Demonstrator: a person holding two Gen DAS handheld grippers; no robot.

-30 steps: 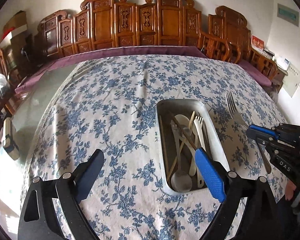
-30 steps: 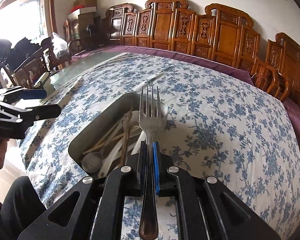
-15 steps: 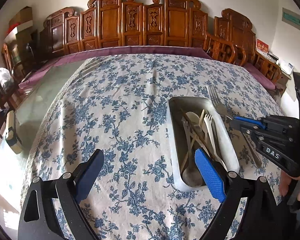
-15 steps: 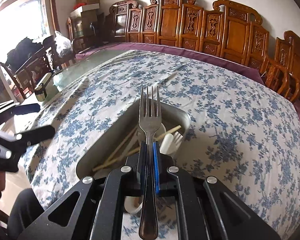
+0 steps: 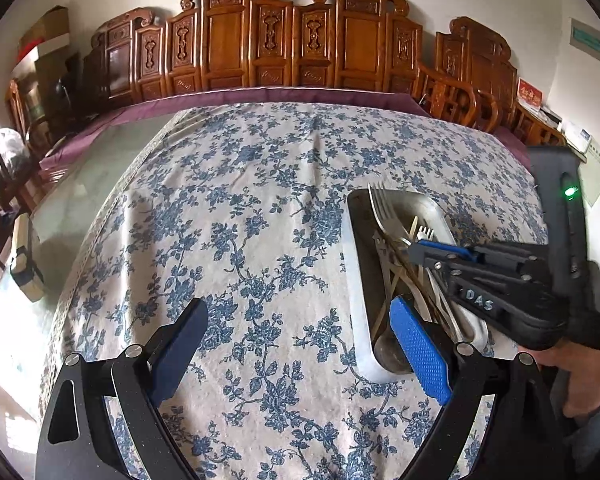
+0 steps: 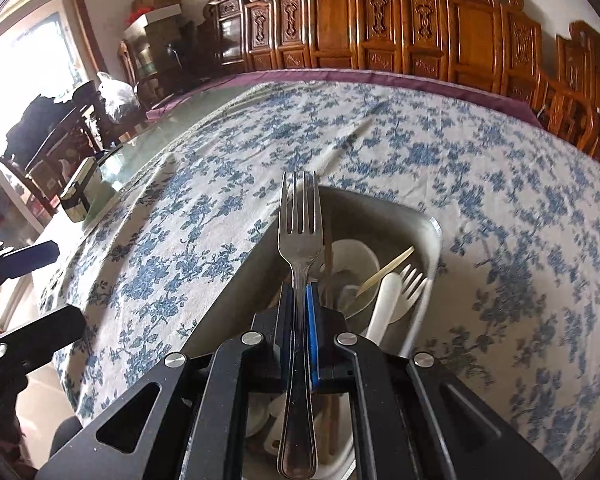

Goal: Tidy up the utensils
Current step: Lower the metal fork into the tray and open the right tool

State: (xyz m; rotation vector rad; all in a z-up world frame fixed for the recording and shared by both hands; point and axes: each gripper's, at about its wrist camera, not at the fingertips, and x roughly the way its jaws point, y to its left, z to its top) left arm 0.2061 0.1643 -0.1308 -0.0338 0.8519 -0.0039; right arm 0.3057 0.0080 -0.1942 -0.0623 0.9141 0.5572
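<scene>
- The right gripper [image 6: 300, 300] has its jaws pinched tight on the neck of a metal fork [image 6: 300, 236], with the blue pad on one side of the stem and the black finger on the other.
- The fork's tines jut forward past the fingertips and its handle runs back between the gripper's arms toward the camera.
- In the left wrist view the right gripper [image 5: 414, 250] reaches in from the table's right edge and holds the fork [image 5: 382, 210] above the metal tray [image 5: 354, 280], tines toward the tray's far end.
- The tray sits on the blue-flowered tablecloth [image 5: 240, 220], toward the right side of the table, its long side running from the near edge toward the far one.
- Inside the tray lie a white plastic fork [image 6: 410, 280], a white spoon [image 6: 384, 304], wooden chopsticks [image 6: 384, 270] and other metal pieces, heaped together; I cannot tell whether the held fork touches any of them.
- The left gripper [image 5: 296, 348] hangs over the cloth near the table's near edge with its jaws spread wide and nothing between them.
- Its blue right pad [image 5: 418, 350] overlaps the near end of the tray in the picture; whether it touches the tray I cannot tell.
- A hand [image 5: 580, 380] grips the right gripper's handle at the right edge.
</scene>
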